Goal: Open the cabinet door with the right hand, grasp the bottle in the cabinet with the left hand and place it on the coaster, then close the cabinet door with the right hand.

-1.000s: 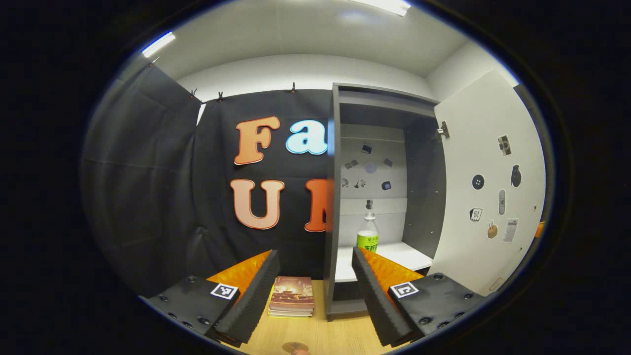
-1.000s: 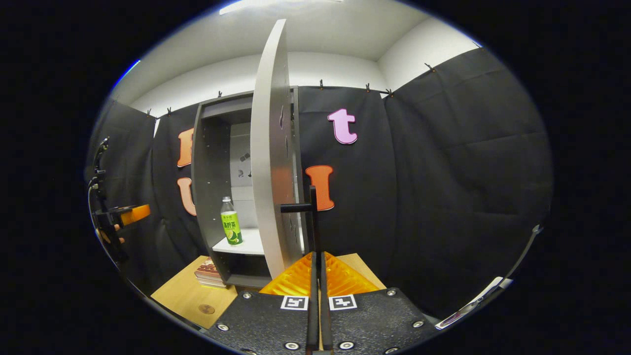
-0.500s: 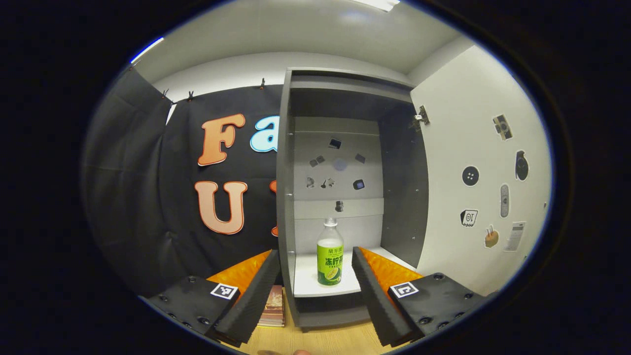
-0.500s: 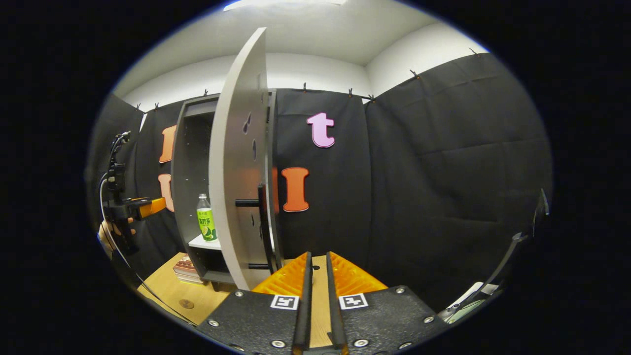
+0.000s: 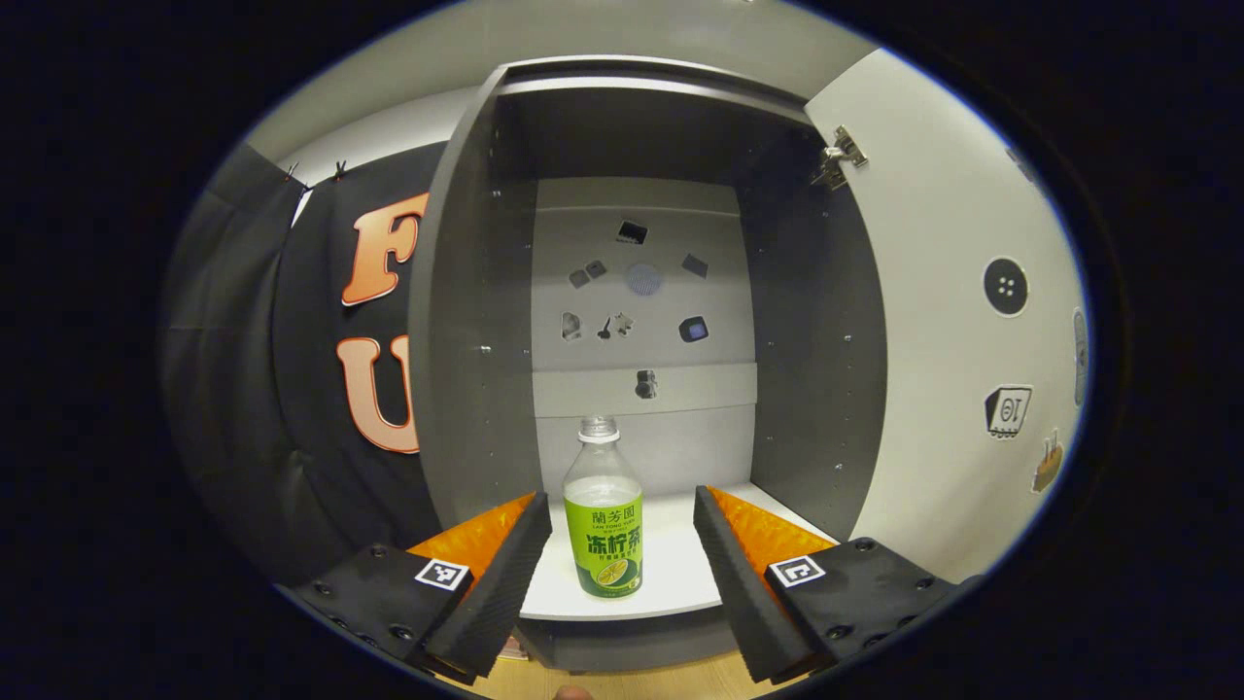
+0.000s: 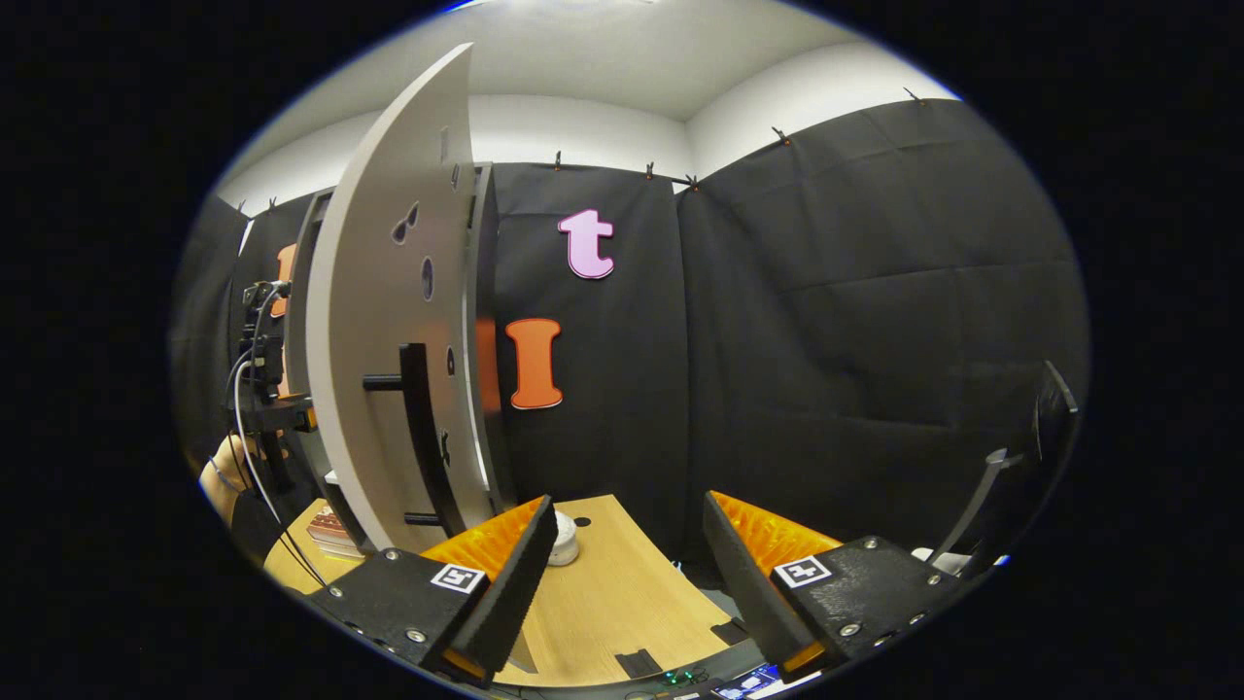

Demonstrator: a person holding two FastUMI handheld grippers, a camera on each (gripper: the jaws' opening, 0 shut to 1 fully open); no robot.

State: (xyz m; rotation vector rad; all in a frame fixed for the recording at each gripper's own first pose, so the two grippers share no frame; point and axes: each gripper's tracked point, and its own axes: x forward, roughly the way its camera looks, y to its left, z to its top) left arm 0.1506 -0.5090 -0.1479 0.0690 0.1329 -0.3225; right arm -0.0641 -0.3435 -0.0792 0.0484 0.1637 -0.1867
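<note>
In the left gripper view, the left gripper (image 5: 622,564) is seen at the bottom of the frame with its fingers spread wide; ribbed wedge faces and flat plates with small square markers are shown on each finger. Between the two fingers, at lower centre, the bottle (image 5: 604,513) stands upright on the white shelf (image 5: 671,574), touched by neither finger. It is a clear plastic bottle with rounded shoulders, a ribbed transparent cap and a bright green wrap label around its lower half; the upper body looks clear. The cabinet (image 5: 466,321) is built of smooth dark grey panels dotted with small peg holes, with a paler grey back panel at centre on which several small stickers are stuck. At the right of the frame the cabinet door (image 5: 962,321) is swung open; its inner face is smooth and off-white, a metal hinge is fixed near its upper left corner, and stickers are scattered along its right part.

In the right gripper view, the other gripper is seen at the far left, partly hidden behind the door. The cabinet door (image 6: 389,331) curves up the left of the frame, with a slim black bar handle (image 6: 413,428) on its outer face. At the bottom, the right gripper (image 6: 627,574) is held spread apart, gripping nothing, above a light wooden table (image 6: 622,583).
</note>
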